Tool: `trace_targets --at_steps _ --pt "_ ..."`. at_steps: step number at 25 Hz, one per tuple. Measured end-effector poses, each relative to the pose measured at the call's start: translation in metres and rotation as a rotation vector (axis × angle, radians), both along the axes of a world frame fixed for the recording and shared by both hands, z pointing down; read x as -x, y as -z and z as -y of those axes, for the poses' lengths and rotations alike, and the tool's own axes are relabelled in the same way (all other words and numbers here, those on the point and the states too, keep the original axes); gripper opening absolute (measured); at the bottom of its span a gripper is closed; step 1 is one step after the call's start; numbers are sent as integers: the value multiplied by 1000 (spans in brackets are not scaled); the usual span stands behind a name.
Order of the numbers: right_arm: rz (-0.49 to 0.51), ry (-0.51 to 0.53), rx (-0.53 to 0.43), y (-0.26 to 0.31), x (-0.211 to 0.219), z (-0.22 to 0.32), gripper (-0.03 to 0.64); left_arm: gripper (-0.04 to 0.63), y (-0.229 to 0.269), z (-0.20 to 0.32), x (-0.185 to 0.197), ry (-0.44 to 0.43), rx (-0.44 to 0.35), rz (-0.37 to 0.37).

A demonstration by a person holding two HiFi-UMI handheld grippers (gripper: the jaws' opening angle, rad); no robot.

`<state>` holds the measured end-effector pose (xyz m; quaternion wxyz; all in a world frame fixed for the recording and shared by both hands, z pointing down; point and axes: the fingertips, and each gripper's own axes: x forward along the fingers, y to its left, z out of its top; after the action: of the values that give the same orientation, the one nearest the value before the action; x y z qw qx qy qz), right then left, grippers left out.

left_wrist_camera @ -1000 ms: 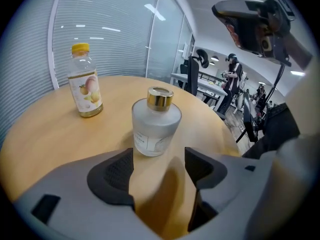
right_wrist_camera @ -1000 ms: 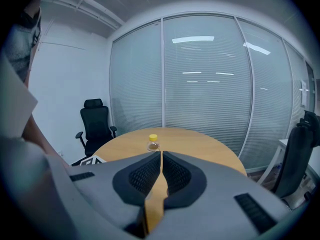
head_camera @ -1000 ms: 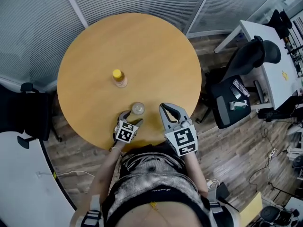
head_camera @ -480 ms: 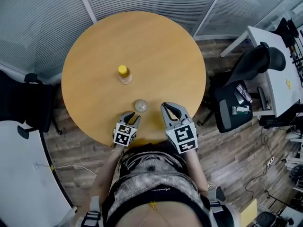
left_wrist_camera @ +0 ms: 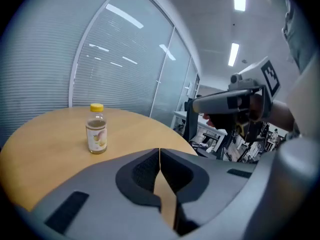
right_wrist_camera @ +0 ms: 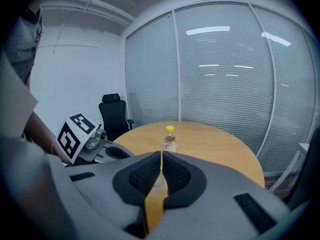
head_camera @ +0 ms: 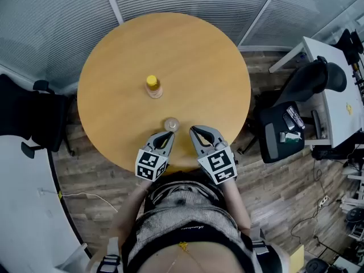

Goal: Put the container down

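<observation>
Two grippers hung at near edge of table. Left gripper: jaws just closed together, nothing between. Right gripper beside: jaws pressed together, empty. Container stood upright on table just beyond left tips, apart, so task looked done. Yellow-capped bottle farther, not involved.

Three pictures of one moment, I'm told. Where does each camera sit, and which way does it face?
Head view: on the person's head, looking steeply down on the round table, bottle and small container; torso, forearms, left gripper and right gripper show.
Left gripper view: on the left gripper, along its jaws, just closed on nothing, towards the bottle; right gripper at right.
Right gripper view: on the right gripper, along its shut jaws, towards the bottle; left gripper at left.
Shared: all see the bottle.
</observation>
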<state>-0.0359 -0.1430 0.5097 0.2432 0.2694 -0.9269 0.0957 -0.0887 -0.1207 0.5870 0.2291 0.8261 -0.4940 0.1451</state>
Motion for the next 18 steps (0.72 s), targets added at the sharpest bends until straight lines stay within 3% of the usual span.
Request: trace_targets --at_steps 4,7,12,18 --pt "37 33 14 0 5 -1 23 21 36 8 -2 27 -67 1" --pt "80 52 8 6 7 0 23 21 58 14 -5 46 -78 -41" --pt "195 101 -17 30 16 3 23 21 83 19 -3 86 -47 -92" --pt "363 185 -49 74 30 6 21 21 124 29 0 100 -104 -133"
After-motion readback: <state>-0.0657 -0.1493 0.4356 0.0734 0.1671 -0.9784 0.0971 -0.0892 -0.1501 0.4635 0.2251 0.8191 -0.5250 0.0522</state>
